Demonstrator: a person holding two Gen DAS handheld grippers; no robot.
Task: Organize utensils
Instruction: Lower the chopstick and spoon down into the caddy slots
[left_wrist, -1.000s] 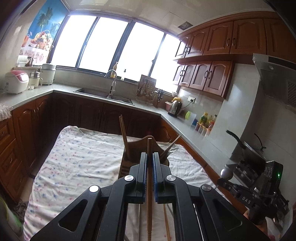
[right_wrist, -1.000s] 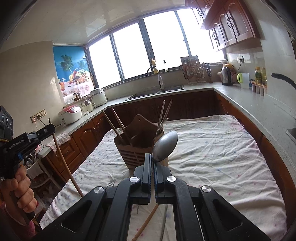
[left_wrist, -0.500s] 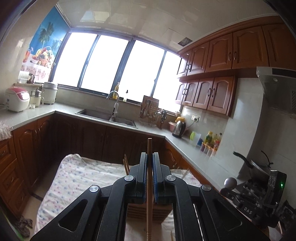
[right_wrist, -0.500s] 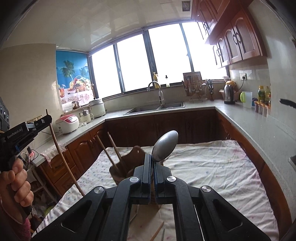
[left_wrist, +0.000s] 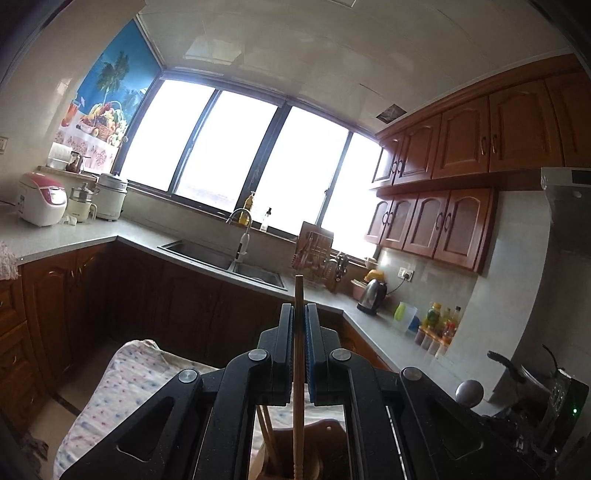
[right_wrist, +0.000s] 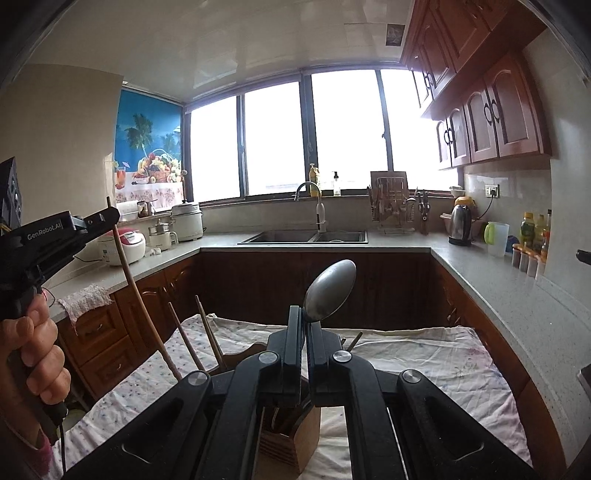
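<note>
Left view only: my left tongs (left_wrist: 299, 328) and, low between the arms, the wooden holder (left_wrist: 325, 439) top.
Right view only: whole floral cloth (right_wrist: 424, 354), my left hand (right_wrist: 29, 362), and the chopstick's full length.
Chopsticks: one clamped chopstick (left_wrist: 298, 369), two more sticks (right_wrist: 195, 339) leaning out of the holder's left side. A tip on its right side, can't tell what it is.
Spoons: one, a metal spoon (right_wrist: 330, 291).
Left tongs: clenched on the chopstick, upright, above the holder.
Right tongs (right_wrist: 306, 332): pinched nearly closed on the spoon's neck, bowl up, right over the holder.
</note>
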